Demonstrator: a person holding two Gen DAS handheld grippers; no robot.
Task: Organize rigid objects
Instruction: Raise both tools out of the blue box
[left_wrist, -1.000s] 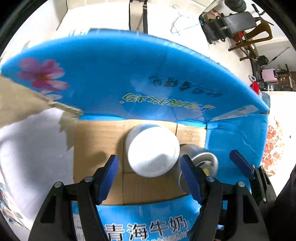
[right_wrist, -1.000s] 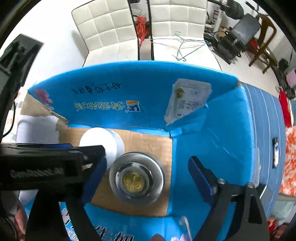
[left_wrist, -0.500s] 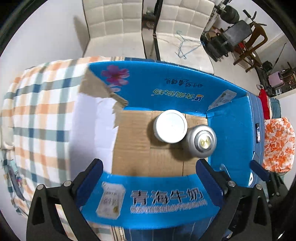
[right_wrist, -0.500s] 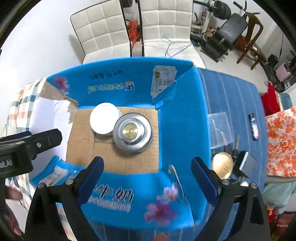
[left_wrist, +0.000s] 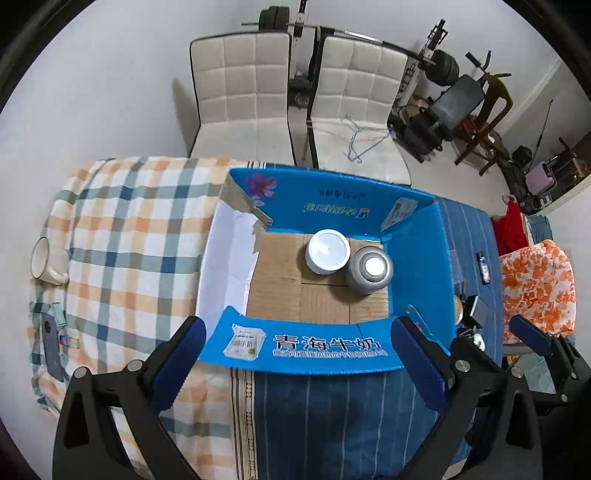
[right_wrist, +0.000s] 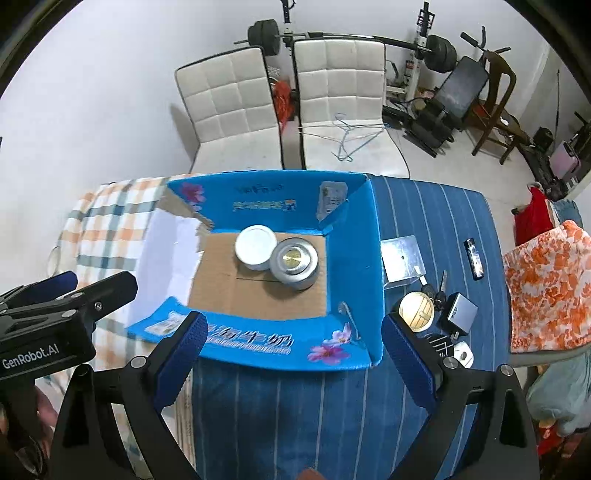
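Note:
An open blue cardboard box (left_wrist: 413, 254) (right_wrist: 351, 236) lies on the table with its flaps spread. On its brown floor stand a white-lidded jar (left_wrist: 328, 251) (right_wrist: 255, 245) and, touching it on the right, a silver tin (left_wrist: 370, 268) (right_wrist: 294, 263). My left gripper (left_wrist: 295, 362) hangs open high above the box's near flap, holding nothing. My right gripper (right_wrist: 291, 350) is likewise open and empty above the near flap. The left gripper's body (right_wrist: 48, 328) shows at the left of the right wrist view.
Right of the box lie a round gold tin (right_wrist: 416, 310), keys (right_wrist: 437, 291), a grey charger (right_wrist: 458, 308), a clear plastic piece (right_wrist: 400, 258) and a lighter (right_wrist: 474, 257). A white mug (left_wrist: 44, 260) sits far left on the plaid cloth (left_wrist: 122, 240). Two white chairs (left_wrist: 295, 107) stand behind.
Both grippers have risen up and back out of the box, leaving the jar and the tin standing inside. The whole box and table now show.

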